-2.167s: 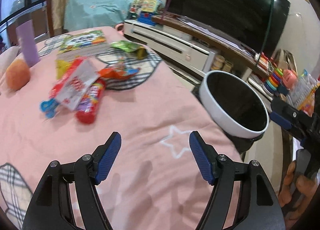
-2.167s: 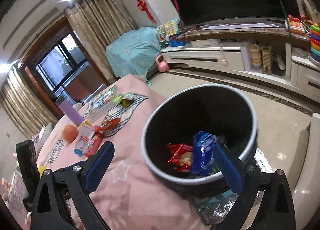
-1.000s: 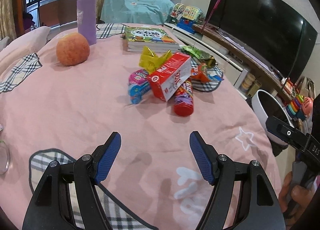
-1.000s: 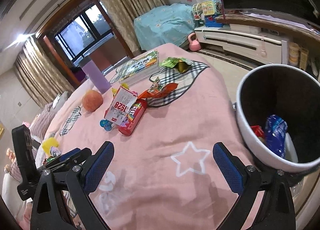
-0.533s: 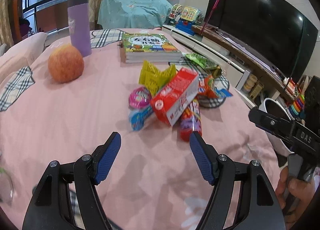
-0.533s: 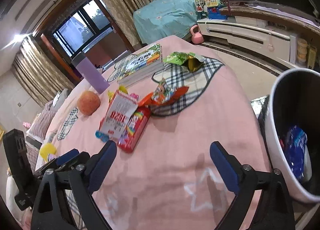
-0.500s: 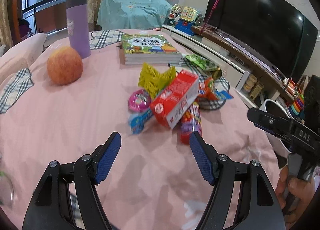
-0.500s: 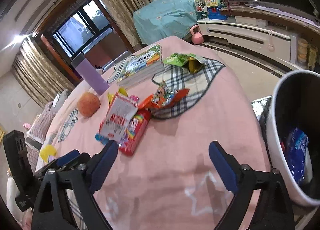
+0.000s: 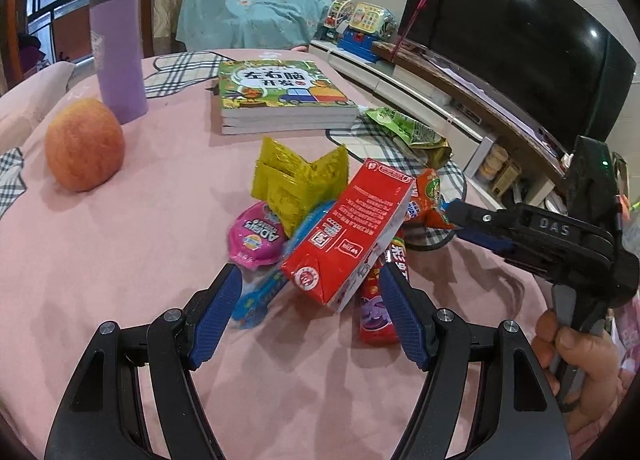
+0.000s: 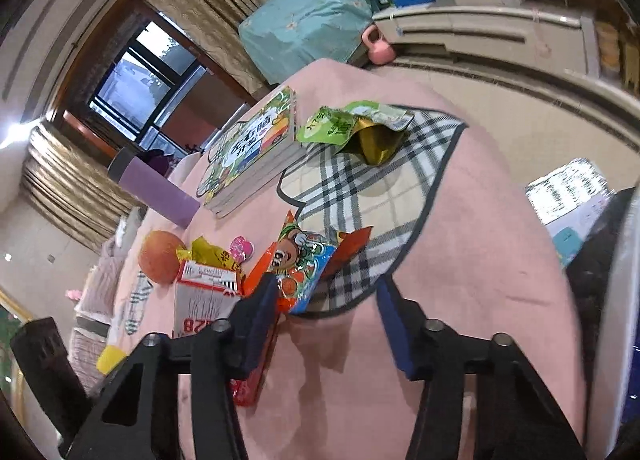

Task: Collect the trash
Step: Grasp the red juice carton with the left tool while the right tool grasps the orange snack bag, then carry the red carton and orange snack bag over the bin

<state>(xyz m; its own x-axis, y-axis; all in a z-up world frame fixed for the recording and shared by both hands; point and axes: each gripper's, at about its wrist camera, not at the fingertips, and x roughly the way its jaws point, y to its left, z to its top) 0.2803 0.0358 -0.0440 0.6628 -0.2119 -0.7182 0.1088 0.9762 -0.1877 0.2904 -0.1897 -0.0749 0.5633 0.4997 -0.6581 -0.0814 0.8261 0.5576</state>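
Just ahead of the left gripper, a red milk carton lies tilted atop the trash pile, its near corner between the jaws. Under it lie a red candy tube, a blue wrapper, a pink round packet and a crumpled yellow wrapper. An orange snack bag lies flat just before the right gripper; farther off lies an opened green packet.

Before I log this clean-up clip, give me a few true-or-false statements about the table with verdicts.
1. The red carton leans on other wrappers. True.
2. The apple sits on the books. False: it rests on the pink cloth, beside the purple tumbler.
3. The left claw grips the carton. False: it is open, short of it.
4. The green packet lies beside the books. True.
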